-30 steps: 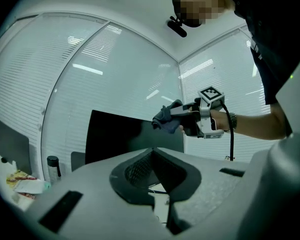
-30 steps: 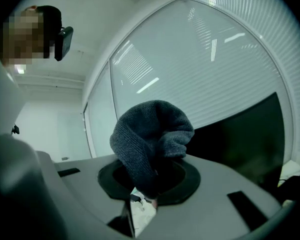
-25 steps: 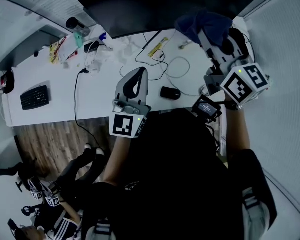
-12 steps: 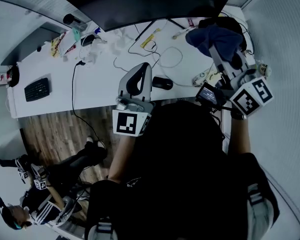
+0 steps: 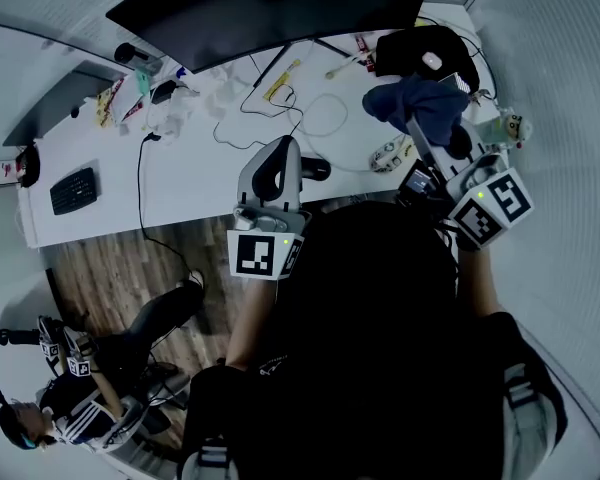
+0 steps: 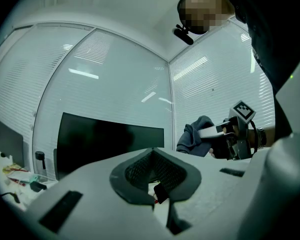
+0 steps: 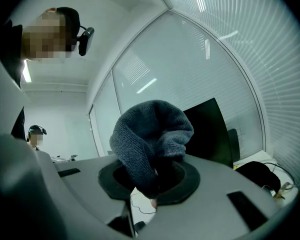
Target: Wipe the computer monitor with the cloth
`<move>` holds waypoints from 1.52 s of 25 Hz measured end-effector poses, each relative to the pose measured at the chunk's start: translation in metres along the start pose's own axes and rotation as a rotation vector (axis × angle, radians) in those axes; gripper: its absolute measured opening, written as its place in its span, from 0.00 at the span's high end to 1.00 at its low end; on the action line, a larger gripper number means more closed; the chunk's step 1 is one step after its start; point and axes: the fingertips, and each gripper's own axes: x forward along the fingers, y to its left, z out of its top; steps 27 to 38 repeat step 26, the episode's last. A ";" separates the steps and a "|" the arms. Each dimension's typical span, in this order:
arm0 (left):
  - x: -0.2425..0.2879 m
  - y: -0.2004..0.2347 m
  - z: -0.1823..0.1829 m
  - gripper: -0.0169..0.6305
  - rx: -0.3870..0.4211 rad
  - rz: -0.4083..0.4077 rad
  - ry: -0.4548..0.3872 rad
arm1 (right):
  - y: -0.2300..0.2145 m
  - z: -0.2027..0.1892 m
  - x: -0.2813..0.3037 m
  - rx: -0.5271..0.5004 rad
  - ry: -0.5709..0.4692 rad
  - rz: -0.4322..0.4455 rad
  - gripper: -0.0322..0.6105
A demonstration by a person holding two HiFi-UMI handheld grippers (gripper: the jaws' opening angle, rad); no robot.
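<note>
The dark monitor (image 5: 270, 8) stands at the back of the white desk (image 5: 190, 188), its screen black. A blue-grey knitted cloth (image 5: 420, 103) is bunched in my right gripper (image 5: 418, 120), which is shut on it to the lower right of the monitor, apart from the screen. In the right gripper view the cloth (image 7: 150, 139) bulges up out of the jaws, with the monitor (image 7: 210, 129) behind it. My left gripper (image 5: 278, 153) hovers over the desk's front middle, shut with nothing in it. From the left gripper view the monitor (image 6: 110, 144) stands ahead.
A black mouse (image 5: 315, 168), a looped white cable (image 5: 320, 118) and small clutter lie on the desk. A black pad with a mouse (image 5: 425, 53) is at the far right. A keyboard (image 5: 74, 190) lies far left. A person (image 5: 80, 398) sits at lower left.
My right gripper has drawn the cloth down and away from the monitor's lower right edge. The left gripper has held its place over the desk front.
</note>
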 end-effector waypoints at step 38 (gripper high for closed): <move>0.015 -0.005 -0.007 0.96 0.005 0.084 0.010 | -0.015 -0.036 0.022 -0.018 0.149 0.061 0.84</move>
